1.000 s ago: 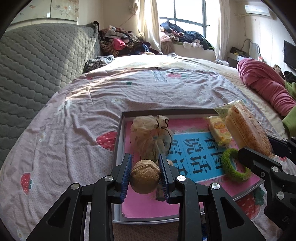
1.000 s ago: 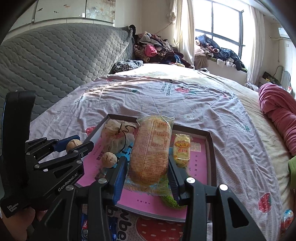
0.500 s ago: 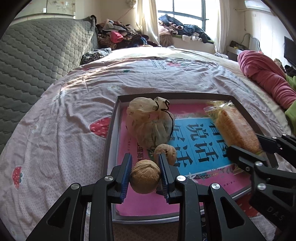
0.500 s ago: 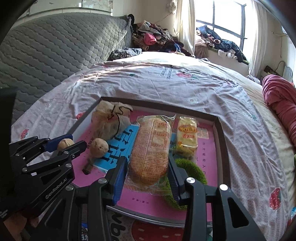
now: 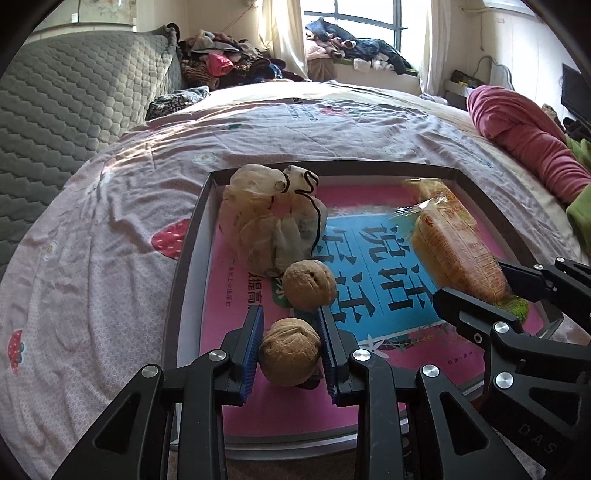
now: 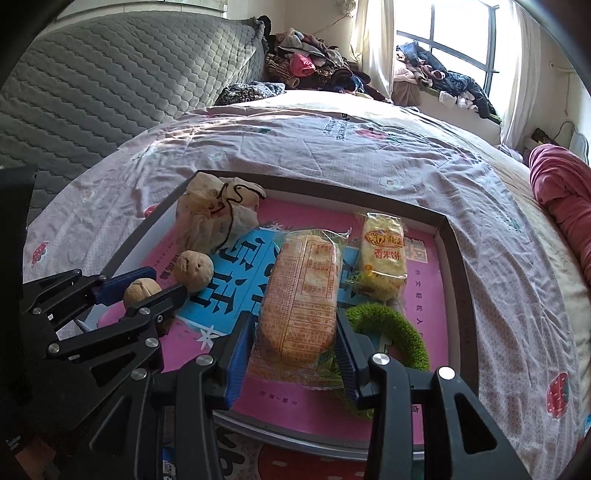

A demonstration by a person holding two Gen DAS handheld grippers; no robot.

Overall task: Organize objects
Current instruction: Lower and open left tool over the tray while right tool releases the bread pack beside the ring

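Walnut (image 5: pixel 289 352) in left claw (image 5: pixel 290 349) (clamped)

A bed (image 5: pixel 110 280) covered by a pale pink sheet (image 6: pixel 369 147) with strawberry prints fills most of both views. A grey quilted headboard (image 5: pixel 74 96) stands along its left side. At the far end a heap of clothes (image 6: pixel 306 70) lies beside a white curtain (image 5: pixel 280 33), and more clothes (image 5: pixel 354 55) sit on the sill under a bright window (image 6: pixel 461 40). A rolled dark pink blanket (image 5: pixel 524 136) lies on the bed's right edge
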